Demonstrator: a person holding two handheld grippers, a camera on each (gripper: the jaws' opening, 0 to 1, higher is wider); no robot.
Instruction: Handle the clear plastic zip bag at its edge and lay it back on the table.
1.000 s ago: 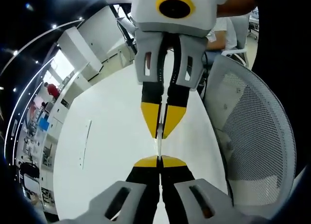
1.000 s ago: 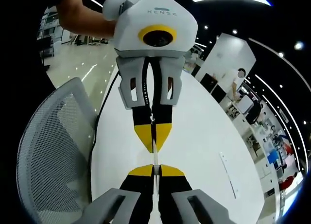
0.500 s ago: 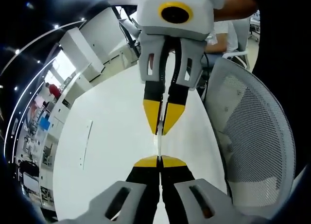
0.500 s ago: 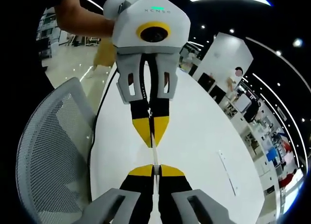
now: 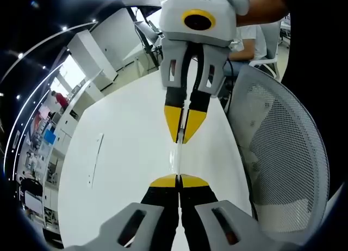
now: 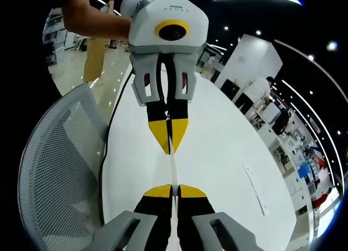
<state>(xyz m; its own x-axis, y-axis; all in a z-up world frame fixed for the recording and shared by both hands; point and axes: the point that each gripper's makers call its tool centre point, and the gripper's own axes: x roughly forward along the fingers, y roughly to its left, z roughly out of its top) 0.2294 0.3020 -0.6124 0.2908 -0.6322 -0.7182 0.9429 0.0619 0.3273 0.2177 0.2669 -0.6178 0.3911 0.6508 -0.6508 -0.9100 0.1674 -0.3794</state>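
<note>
Both my claws clamped on zip bag (image 5: 178,159) edge, stretched taut above table (image 5: 125,153). Thin, limp, slippery film; I pinch seal strip, not middle.

Each set of tongs has black jaws capped with yellow triangular tips, carried on pale grey slotted brackets. The left tongs (image 6: 168,145) have a white-grey housing with a yellow ring around a dark centre and faint lettering above it. The right tongs (image 5: 184,135) match. The person's forearm (image 6: 95,23) emerges from a dark sleeve.
</note>
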